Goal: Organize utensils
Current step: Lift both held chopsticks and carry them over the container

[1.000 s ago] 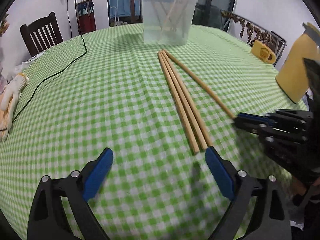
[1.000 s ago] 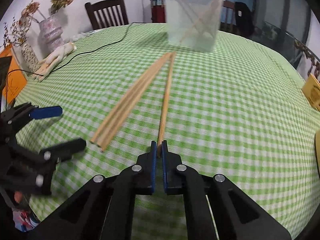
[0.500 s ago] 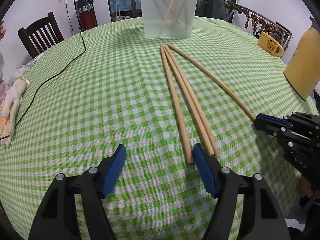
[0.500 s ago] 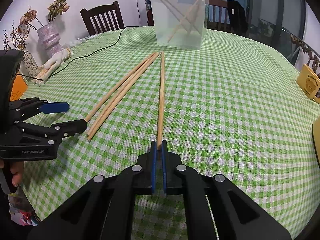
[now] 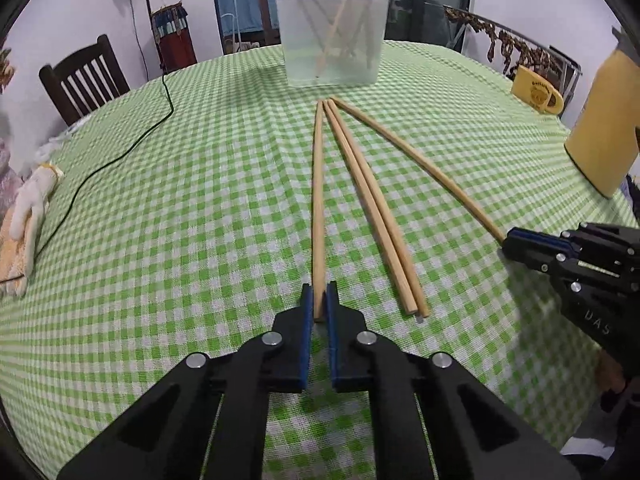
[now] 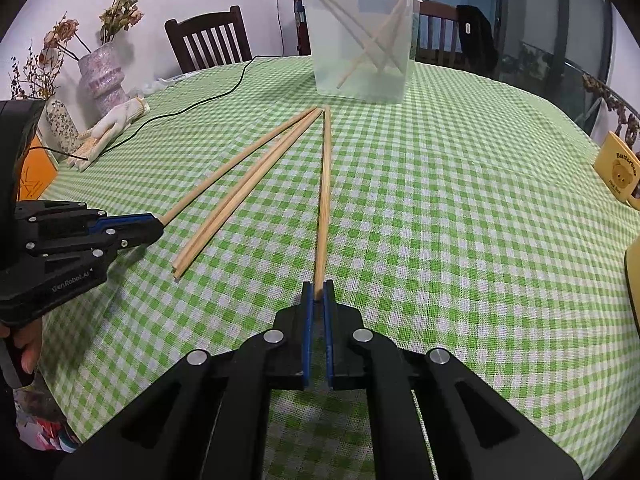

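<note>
Several long wooden chopsticks lie on the green checked tablecloth, fanning out from a clear plastic tub that holds more chopsticks. My left gripper is shut on the near end of the leftmost chopstick. My right gripper is shut on the near end of the rightmost chopstick; it also shows in the left wrist view. Two chopsticks lie side by side between them, free. The left gripper appears in the right wrist view.
A yellow jug stands at the right edge, a small yellow mug behind it. A black cable and a white glove lie at the left. A flower vase and wooden chairs stand beyond the table.
My left gripper has closed from wide open onto the end of the leftmost chopstick, which has swung apart from the pair. The right gripper stays shut on its chopstick.
</note>
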{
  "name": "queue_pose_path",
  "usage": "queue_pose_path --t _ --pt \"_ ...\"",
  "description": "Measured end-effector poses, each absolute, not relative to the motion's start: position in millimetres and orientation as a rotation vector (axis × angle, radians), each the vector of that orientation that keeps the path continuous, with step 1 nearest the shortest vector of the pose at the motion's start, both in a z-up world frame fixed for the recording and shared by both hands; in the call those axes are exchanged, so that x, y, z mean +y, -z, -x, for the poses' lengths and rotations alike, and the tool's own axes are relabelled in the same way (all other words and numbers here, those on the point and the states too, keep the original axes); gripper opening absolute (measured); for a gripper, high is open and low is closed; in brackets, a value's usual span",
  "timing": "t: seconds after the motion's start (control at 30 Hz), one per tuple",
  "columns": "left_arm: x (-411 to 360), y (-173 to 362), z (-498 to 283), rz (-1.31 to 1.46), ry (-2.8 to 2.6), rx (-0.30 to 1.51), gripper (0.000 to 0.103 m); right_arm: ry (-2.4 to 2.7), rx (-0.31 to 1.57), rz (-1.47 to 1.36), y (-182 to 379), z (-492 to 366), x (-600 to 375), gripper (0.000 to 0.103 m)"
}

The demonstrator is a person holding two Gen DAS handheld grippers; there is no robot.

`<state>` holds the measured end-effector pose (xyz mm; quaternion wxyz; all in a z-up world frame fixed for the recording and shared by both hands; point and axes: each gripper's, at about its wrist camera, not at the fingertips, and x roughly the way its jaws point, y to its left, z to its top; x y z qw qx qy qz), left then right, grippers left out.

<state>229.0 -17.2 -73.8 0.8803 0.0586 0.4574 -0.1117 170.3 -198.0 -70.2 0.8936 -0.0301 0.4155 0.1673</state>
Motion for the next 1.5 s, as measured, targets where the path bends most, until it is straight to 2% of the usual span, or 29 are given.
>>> queue_pose_path --t 0.47,1.23,1.5 --pt "1 50 -216 -0.092 0.212 0.884 0.003 -0.304 0.764 0.091 48 -167 -197 0.004" --pt "10 -75 -223 -0.14 0.23 0.628 0.003 -0.303 0.504 0.205 -56 -172 -190 0.004" --pt "9 -108 -251 -0.136 0.258 0.624 0.003 -0.348 0.514 0.233 -84 -197 -192 0.004"
